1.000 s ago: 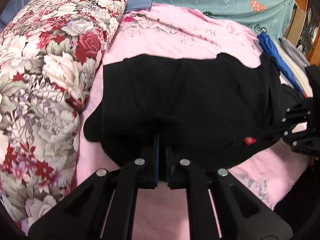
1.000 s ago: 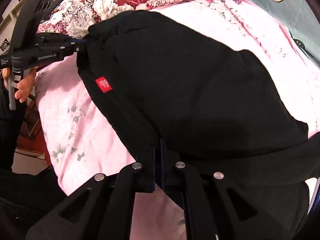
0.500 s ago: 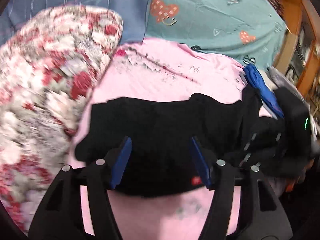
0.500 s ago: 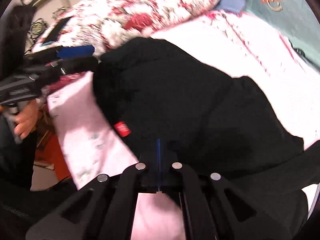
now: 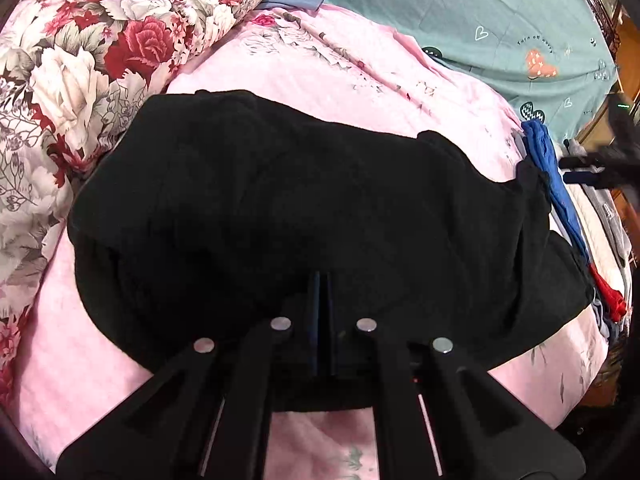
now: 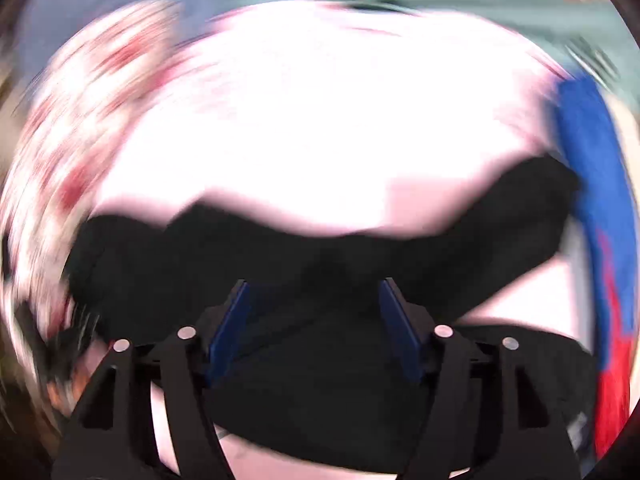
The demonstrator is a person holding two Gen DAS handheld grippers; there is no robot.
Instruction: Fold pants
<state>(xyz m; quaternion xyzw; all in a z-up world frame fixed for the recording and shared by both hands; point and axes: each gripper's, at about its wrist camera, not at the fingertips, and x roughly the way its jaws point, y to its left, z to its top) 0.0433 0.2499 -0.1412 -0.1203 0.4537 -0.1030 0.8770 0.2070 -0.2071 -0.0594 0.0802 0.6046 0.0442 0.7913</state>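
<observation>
The black pants (image 5: 312, 216) lie bunched in a broad, already doubled-over heap on the pink floral sheet (image 5: 340, 80), filling the middle of the left wrist view, with the rose-print quilt (image 5: 100, 48) at ten o'clock and a blue garment (image 5: 556, 184) touching their edge at three o'clock. The left gripper (image 5: 322, 300) has just closed — its blue pads stand together at six o'clock, set into the near hem of the cloth, though black on black hides whether a fold is really pinched between them. The right gripper (image 6: 316, 320) has just been opening; its blue fingers (image 6: 230, 328) stand wide with the dark cloth lying loose between and under them, pressed by neither, and that view is heavily blurred. The fabric looks soft, limp and light — thick enough to hold a rounded bulge, but it will sag and slide over itself rather than keep a crease. I judge the best hold to be on a doubled edge or a corner, at seven and five o'clock of the heap, taking all layers together so none trails. A single-layer pinch would likely drag the top ply and undo the fold, and the smooth sheet may let the whole pile creep.
</observation>
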